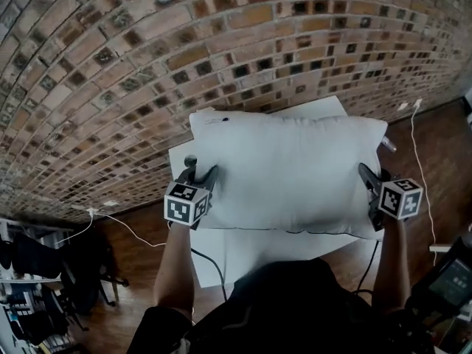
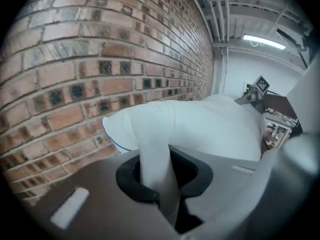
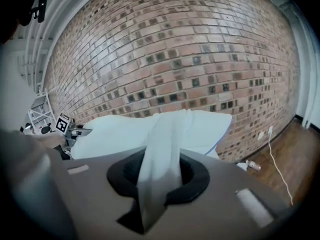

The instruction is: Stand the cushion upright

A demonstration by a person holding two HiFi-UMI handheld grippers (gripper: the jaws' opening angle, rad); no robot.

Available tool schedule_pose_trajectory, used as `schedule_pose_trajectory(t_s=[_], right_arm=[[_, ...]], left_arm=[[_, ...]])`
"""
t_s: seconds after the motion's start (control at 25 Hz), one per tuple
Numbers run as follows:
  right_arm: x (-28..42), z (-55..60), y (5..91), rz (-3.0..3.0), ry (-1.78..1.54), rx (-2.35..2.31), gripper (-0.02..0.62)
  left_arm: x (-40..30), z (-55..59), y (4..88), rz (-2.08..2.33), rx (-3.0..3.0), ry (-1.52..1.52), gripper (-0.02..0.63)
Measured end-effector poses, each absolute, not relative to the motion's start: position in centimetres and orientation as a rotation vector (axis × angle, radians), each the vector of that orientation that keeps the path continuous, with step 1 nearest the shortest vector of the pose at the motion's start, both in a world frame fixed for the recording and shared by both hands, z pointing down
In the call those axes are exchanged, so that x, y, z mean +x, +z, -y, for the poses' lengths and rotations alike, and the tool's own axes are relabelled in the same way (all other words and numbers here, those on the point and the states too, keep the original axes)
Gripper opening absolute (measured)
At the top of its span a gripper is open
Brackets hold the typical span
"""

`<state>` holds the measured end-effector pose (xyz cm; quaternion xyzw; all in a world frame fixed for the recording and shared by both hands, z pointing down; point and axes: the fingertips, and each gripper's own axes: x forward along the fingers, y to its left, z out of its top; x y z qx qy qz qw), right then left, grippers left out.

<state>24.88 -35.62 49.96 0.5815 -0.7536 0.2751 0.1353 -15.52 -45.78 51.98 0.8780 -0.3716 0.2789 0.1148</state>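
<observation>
A white cushion (image 1: 287, 172) sits on a white bench (image 1: 251, 253) that stands against a brick wall (image 1: 147, 65). In the head view its broad face is turned up toward the camera. Its long sides run along the wall, and the far edge lies close to the bricks. A thin dark seam line runs along the near edge. I cannot tell whether that near edge is off the bench.

The left gripper (image 1: 203, 172) is at the cushion's left short side, near its lower corner. In the left gripper view its jaws are nearly together and pinch a fold of the white cover. The fold rises from between them into the body of the cushion. A rounded corner of the cushion shows against the bricks in that view.

The right gripper (image 1: 368, 175) is at the opposite short side. Its jaws are likewise clamped on a gathered strip of the cover, which runs up from the jaws to the cushion. In the right gripper view, the far corner of the cushion points toward the wall.

The person's forearms reach in from below, one to each gripper. Each gripper's marker cube faces the head camera. A wood floor (image 1: 442, 153) shows to either side of the bench, with a white cable (image 1: 415, 142) lying on it at the right.
</observation>
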Motion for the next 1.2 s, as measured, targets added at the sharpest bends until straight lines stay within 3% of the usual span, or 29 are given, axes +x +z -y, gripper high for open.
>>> schedule_pose_trajectory(t_s=[0.28,0.52,0.76,1.2], right_arm=[[18.5,43.8,44.6,2.386,0.476,1.579,0.08],[15.8,49.2,40.1,2.492,0.207,1.589,0.08],[15.6,53.4,43.8,2.49,0.243,1.568,0.087],[15.0,56.1,52.7,2.379,0.419,1.473,0.14]], left_arm=[[-23.2,46.1,44.3,1.566,2.584,0.612,0.031],[-25.5,46.2,38.8,1.867,2.625,0.44,0.031],[-25.4,49.0,43.3,1.872,2.557,0.489,0.04],[-26.6,52.7,53.1,1.753,2.217,0.656,0.134]])
